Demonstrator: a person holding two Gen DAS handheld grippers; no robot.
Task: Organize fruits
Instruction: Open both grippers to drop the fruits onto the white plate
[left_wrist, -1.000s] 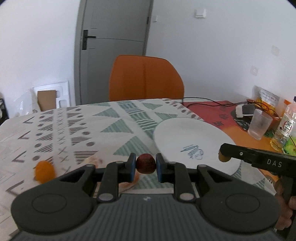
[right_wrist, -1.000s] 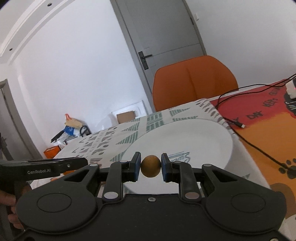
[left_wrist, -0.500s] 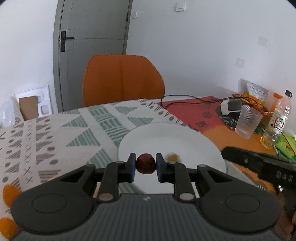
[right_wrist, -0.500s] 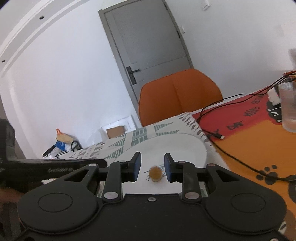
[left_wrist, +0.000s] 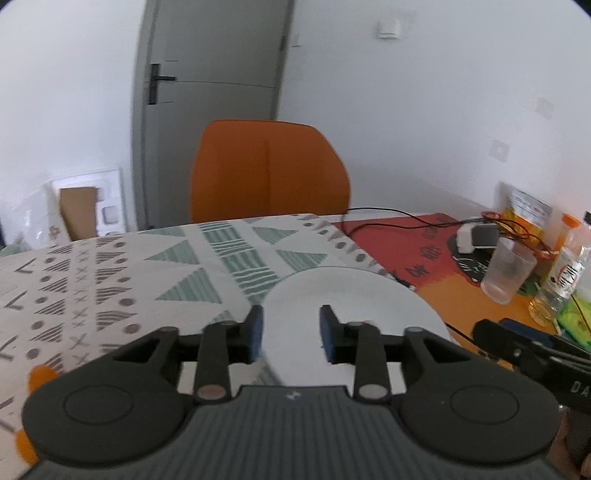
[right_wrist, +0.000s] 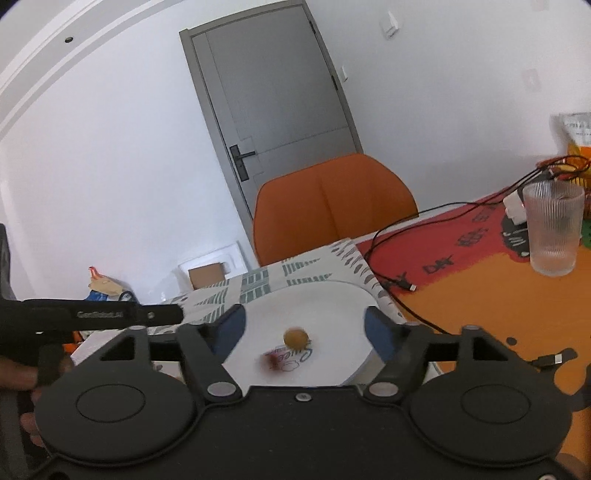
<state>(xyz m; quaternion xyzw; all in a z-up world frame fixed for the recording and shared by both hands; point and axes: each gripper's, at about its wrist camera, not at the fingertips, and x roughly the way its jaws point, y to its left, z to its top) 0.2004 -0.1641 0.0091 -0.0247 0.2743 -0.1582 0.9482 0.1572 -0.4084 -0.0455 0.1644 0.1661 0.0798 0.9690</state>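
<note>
Plainly, both grippers are held over a white plate (right_wrist: 332, 295) that lies on a patterned tablecloth (left_wrist: 110, 280), and neither has anything between its pads. The left gripper (left_wrist: 290, 334) is seen with its blue-padded jaws partly apart and opening; only the bare plate surface is seen in the gap. The right gripper (right_wrist: 302, 328) is spread wide, its jaws also opening, and nothing is pressed by them.

On the plate, framed between the right gripper's fingers, a small tan round fruit (right_wrist: 295, 336) is seen just beyond a printed mark near the plate's middle. Beside it, toward the left, a dark red smear (right_wrist: 270, 360) is visible; it is blurred, and may be a second, reddish fruit, though its shape cannot be made out. From the left wrist view, orange fruits (left_wrist: 40, 376) are seen at the left edge of the cloth, well apart from the plate.

An orange chair (left_wrist: 269, 170) is set behind the table, with a grey door (right_wrist: 273, 103) beyond it. To the right of the plate, an orange and red mat (right_wrist: 480, 295) is spread, on which a ribbed clear glass (right_wrist: 552, 229) stands upright, and black cables (right_wrist: 406, 236) are trailed across it. Bottles (left_wrist: 565, 266) are seen at the far right in the left wrist view.
</note>
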